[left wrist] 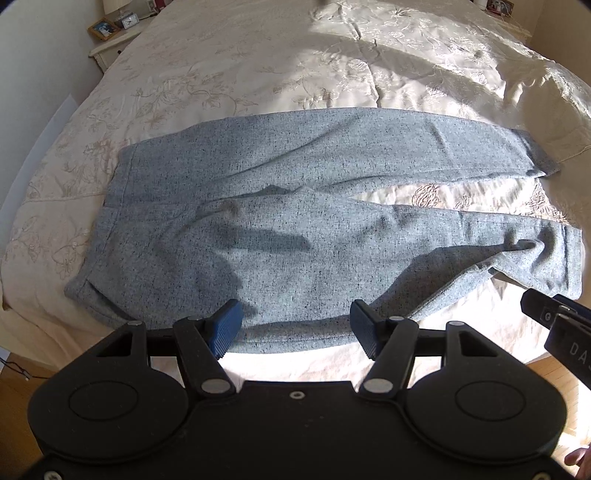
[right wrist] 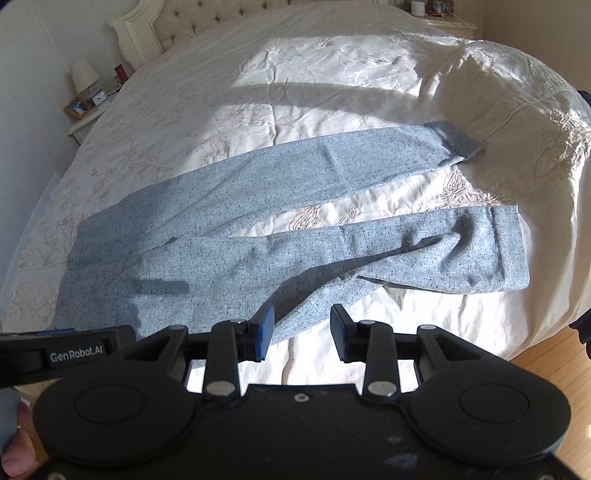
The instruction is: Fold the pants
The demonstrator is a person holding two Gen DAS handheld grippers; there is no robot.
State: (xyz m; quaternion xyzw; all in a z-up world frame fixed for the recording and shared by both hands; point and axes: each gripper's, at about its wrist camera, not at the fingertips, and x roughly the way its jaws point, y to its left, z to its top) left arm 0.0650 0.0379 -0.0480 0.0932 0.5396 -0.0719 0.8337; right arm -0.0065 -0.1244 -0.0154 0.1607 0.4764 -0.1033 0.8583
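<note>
Grey speckled pants (left wrist: 295, 221) lie flat on the bed, waistband at the left, the two legs spread apart toward the right. The near leg's cuff is rumpled. My left gripper (left wrist: 295, 326) is open and empty, just above the near edge of the pants' seat. My right gripper (right wrist: 303, 332) is open and empty, over the near leg's lower edge; the pants (right wrist: 258, 229) stretch across that view. The right gripper's side also shows in the left wrist view (left wrist: 554, 321), and the left gripper's side in the right wrist view (right wrist: 66, 350).
The pants rest on a cream embroidered bedspread (left wrist: 258, 66). A nightstand (left wrist: 107, 40) with a clock and photo frame stands at the far left. A tufted headboard (right wrist: 159, 26) is at the back. Wooden floor (right wrist: 546, 354) lies below the bed's near edge.
</note>
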